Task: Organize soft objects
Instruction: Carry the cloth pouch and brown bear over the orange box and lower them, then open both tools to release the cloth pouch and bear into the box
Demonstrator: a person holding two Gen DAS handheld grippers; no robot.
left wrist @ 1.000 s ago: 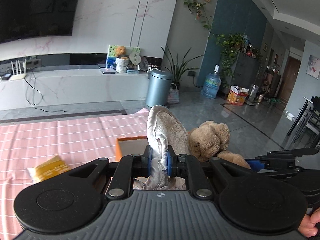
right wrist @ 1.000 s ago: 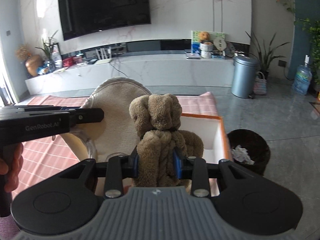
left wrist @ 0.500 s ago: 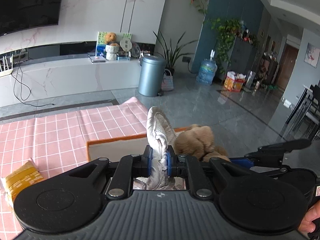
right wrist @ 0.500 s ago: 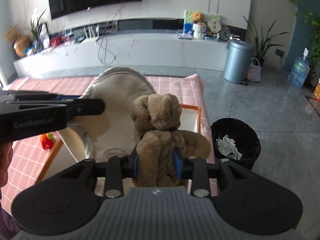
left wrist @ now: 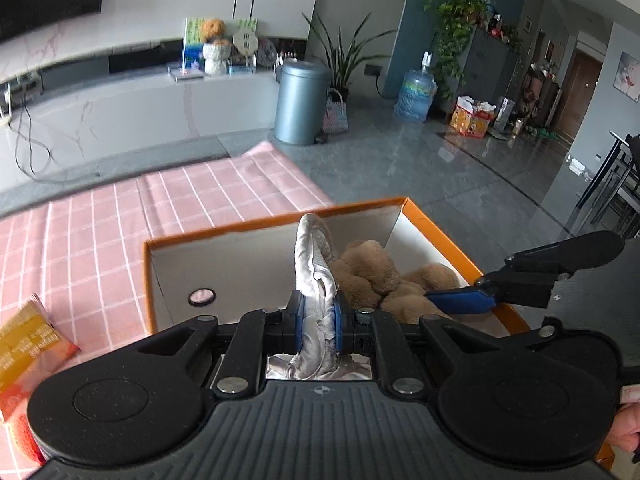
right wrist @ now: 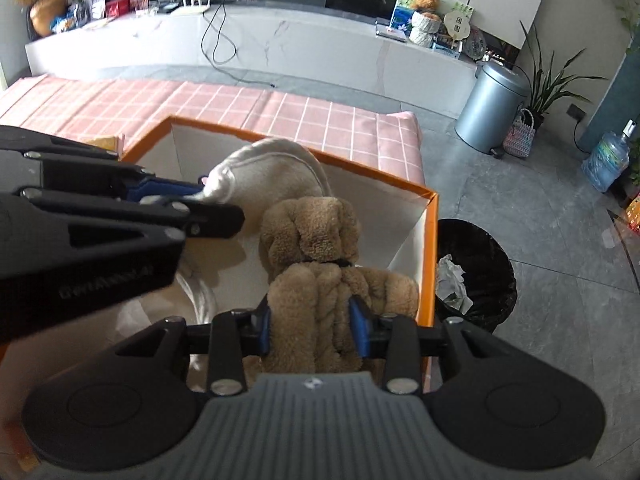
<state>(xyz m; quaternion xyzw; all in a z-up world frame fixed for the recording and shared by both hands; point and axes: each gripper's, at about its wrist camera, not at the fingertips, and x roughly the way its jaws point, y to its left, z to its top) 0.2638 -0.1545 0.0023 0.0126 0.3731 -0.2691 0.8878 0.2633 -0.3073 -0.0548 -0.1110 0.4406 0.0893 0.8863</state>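
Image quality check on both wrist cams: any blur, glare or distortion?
Left wrist: fisheye bends the TV counter; yellow packet at the left edge is smeared; window glare on the floor. Right wrist: the left gripper up close is soft, its lettering barely legible; plush toy and orange box are sharp.

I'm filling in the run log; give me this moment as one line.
left gripper: shut on grey slipper | right gripper: jaws just opening, pads on plush dog | both over orange box
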